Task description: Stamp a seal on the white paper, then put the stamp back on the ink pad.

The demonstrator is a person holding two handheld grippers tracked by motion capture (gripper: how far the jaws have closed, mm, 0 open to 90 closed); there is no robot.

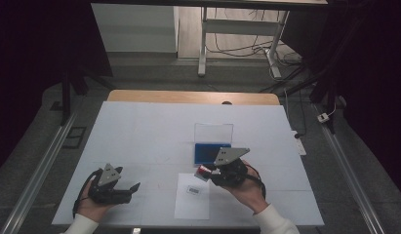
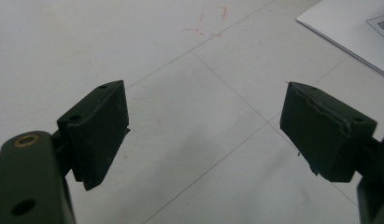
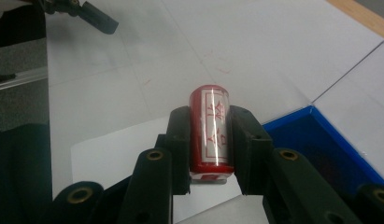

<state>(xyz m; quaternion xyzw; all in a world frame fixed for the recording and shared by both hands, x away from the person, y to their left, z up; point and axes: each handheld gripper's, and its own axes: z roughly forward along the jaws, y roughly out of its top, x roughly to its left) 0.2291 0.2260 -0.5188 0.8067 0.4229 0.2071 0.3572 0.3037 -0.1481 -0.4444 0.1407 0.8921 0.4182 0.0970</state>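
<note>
White surface (image 1: 139, 131) is spanning the middle of the high view, carrying everything in play. On it, right of centre, a blue ink pad tray (image 1: 211, 152) is sitting with its clear lid (image 1: 213, 131) standing open behind it. Toward the lower centre a sheet of white paper (image 1: 192, 197) is lying flat, with a small printed label on it.

Right gripper (image 3: 209, 154) is clenching a red cylindrical stamp (image 3: 211, 130), its jaws bearing on opposite sides of the barrel near its lower end. In the high view the stamp (image 1: 204, 171) is sitting just left of the right gripper (image 1: 222, 171), over the gap between tray and paper, apparently off the surface.

Left gripper (image 1: 121, 189) is idling at lower left of the high view, jaws wide apart with nothing between them; in its own view bare surface is showing between its pads.

Handling judgement: the stamp is looking small, light and rigid. The glossy barrel is reflecting light, so it is probably slippery and could rotate or slide along its axis under a loose pinch. Best hold: across the barrel's mid-length, as now, keeping the printing face clear. Inked face is likely to smear whatever it touches.
</note>
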